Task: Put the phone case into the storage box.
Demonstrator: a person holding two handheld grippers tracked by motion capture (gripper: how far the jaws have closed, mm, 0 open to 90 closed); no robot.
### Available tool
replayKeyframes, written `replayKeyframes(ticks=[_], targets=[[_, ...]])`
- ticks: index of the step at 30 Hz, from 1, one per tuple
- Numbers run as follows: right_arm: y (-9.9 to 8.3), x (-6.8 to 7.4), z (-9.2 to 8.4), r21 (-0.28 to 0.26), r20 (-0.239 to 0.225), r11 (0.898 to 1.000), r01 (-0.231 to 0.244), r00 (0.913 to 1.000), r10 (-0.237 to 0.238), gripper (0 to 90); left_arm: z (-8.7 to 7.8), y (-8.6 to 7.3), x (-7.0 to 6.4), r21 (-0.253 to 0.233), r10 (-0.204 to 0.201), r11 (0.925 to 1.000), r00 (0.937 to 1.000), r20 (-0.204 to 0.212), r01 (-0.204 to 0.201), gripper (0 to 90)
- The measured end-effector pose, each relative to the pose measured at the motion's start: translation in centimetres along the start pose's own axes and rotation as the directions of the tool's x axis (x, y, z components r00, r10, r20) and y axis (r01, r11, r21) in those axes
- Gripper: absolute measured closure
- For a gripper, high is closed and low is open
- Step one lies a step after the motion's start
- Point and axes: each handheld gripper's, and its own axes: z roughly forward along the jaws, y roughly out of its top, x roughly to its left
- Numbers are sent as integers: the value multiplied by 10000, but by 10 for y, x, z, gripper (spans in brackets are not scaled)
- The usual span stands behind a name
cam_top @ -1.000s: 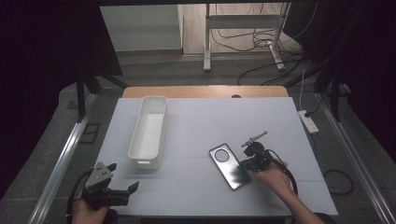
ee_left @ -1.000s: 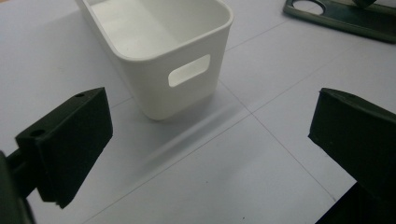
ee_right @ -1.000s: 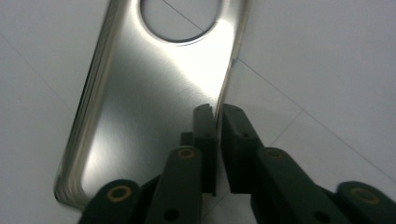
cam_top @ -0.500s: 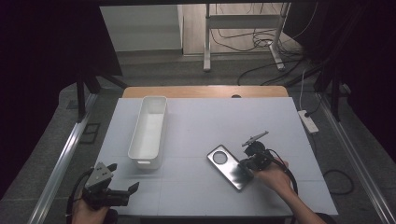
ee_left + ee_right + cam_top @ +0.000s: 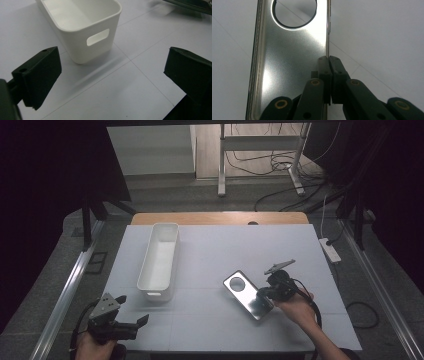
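A silver phone case (image 5: 245, 292) with a round camera hole lies on the white table, right of centre. My right gripper (image 5: 264, 292) is shut on the case's right long edge. The right gripper view shows the two pads (image 5: 328, 60) pinched together on the thin rim of the case (image 5: 289, 57). The gripped side looks slightly raised, with a shadow under it. An empty white bin (image 5: 172, 251) stands left of centre. My left gripper (image 5: 132, 309) rests at the front left corner, open and empty, its jaws (image 5: 116, 70) pointing at the near end of the bin (image 5: 100, 27).
The white mat (image 5: 210, 245) covers a wooden table whose far edge (image 5: 220, 218) shows. A power strip (image 5: 330, 249) lies off the table's right side. Cables and a metal stand sit on the floor beyond.
The phone case has shifted slightly to the right with my right gripper shut on its edge. The left gripper has stayed where it was.
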Motion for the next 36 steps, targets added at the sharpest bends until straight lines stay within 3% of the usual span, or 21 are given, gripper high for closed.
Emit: replayKeyframes(ticks=[10,20,24,36], targets=[[1,-2,-8,-496,143,9988,-29,9999,36,882,0,0,1,-12,-87,10000,10000,-4,87,2],[2,-4,-16,-886,266,9961,21,9996,3,882,1,2,-6,87,460,9989,9988,-168,-459,0],[2,-5,-18,-994,284,9950,38,9996,-10,882,2,4,-8,71,288,9996,9996,68,-288,0],[4,-9,-24,-1313,349,9913,-27,9994,74,882,14,13,-19,-163,348,9993,9955,878,-335,0]])
